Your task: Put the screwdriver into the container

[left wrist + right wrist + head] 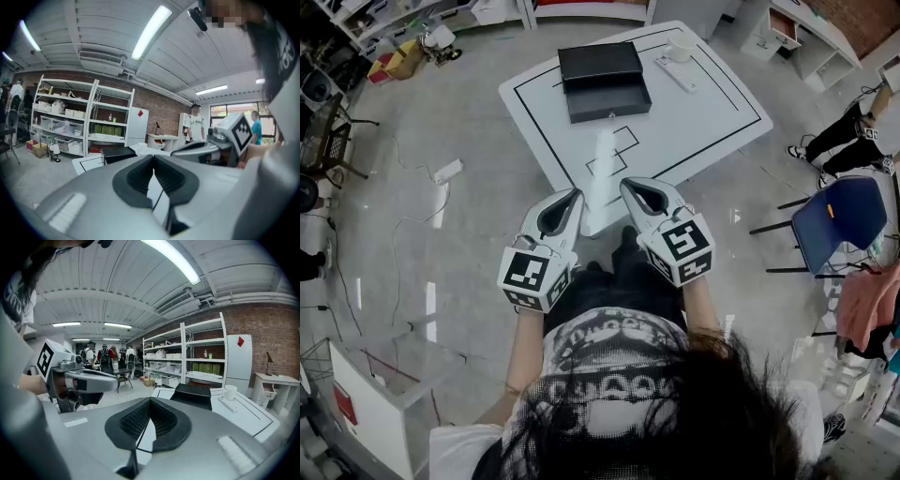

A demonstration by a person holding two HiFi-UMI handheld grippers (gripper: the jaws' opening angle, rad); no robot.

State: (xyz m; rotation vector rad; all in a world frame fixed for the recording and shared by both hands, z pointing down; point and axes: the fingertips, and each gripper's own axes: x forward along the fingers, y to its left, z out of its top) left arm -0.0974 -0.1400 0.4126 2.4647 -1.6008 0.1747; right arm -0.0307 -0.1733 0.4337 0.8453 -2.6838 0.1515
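On white table point(712, 108): black container point(605, 80), cup point(682, 47) | left gripper point(575, 195), right gripper point(628, 185): closed, empty

We see a smooth white table point(703, 112), a matt black container point(602, 80) near its far edge, and glossy grey floor point(478, 253).

Ahead of me the container point(603, 80) sits on the table point(712, 117), towards its far edge; a cup point(682, 47) stands right of it, a chair point(844, 216) right of the table
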